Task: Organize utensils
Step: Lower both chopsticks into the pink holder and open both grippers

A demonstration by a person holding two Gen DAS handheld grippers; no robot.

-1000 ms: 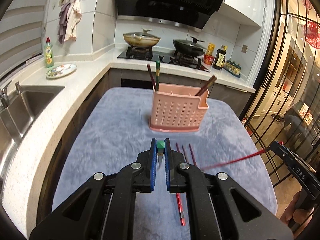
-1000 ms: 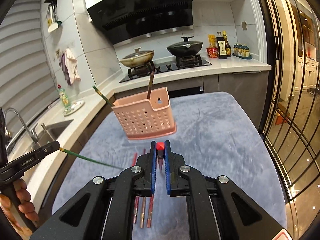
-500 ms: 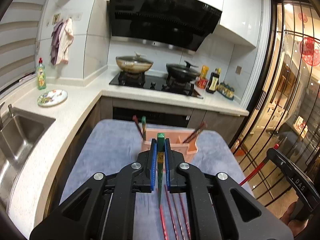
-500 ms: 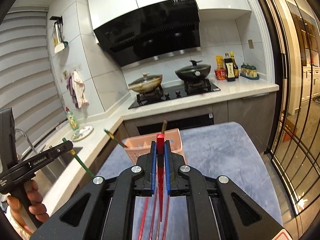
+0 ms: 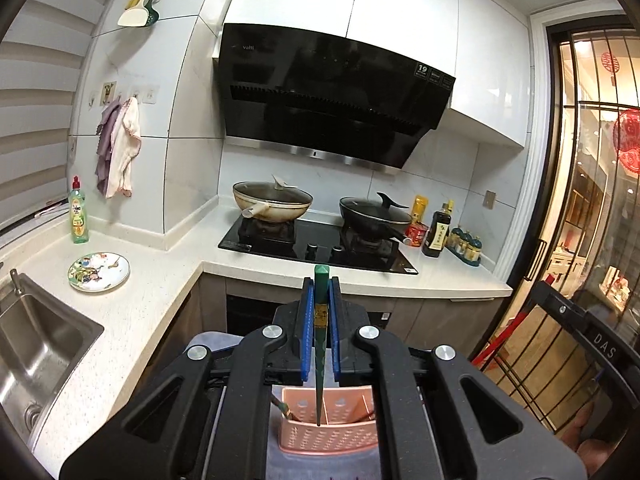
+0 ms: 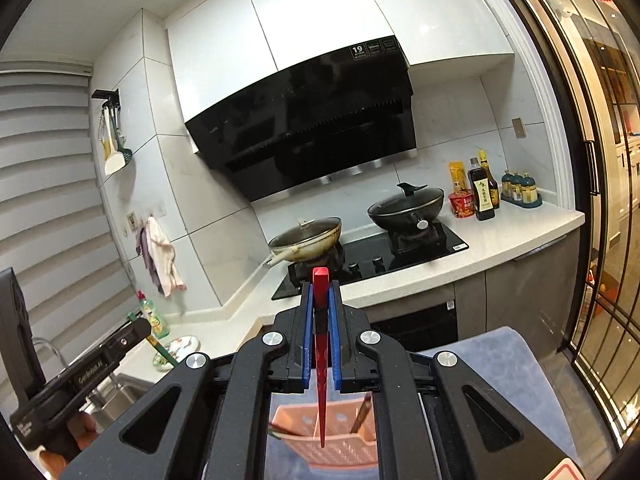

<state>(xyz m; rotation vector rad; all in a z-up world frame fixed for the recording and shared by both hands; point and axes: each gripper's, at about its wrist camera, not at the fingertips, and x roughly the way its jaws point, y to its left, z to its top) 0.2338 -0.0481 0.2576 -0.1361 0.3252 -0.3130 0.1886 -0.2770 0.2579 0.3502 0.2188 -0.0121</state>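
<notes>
A table covered with a blue-grey plush cloth [image 6: 516, 364] stands in front of the kitchen counter. On the cloth sits a pink perforated basket [image 5: 328, 438], divided into compartments, with a few chopsticks [image 6: 360, 414] leaning inside it. Behind the table runs a white speckled countertop [image 5: 160, 276] that turns a corner. Directly on it lie a patterned plate [image 5: 99, 272], a green dish-soap bottle [image 5: 78, 216], a black hob [image 5: 320, 246] set into the surface, and a group of sauce bottles [image 5: 438, 230] near the far right end
</notes>
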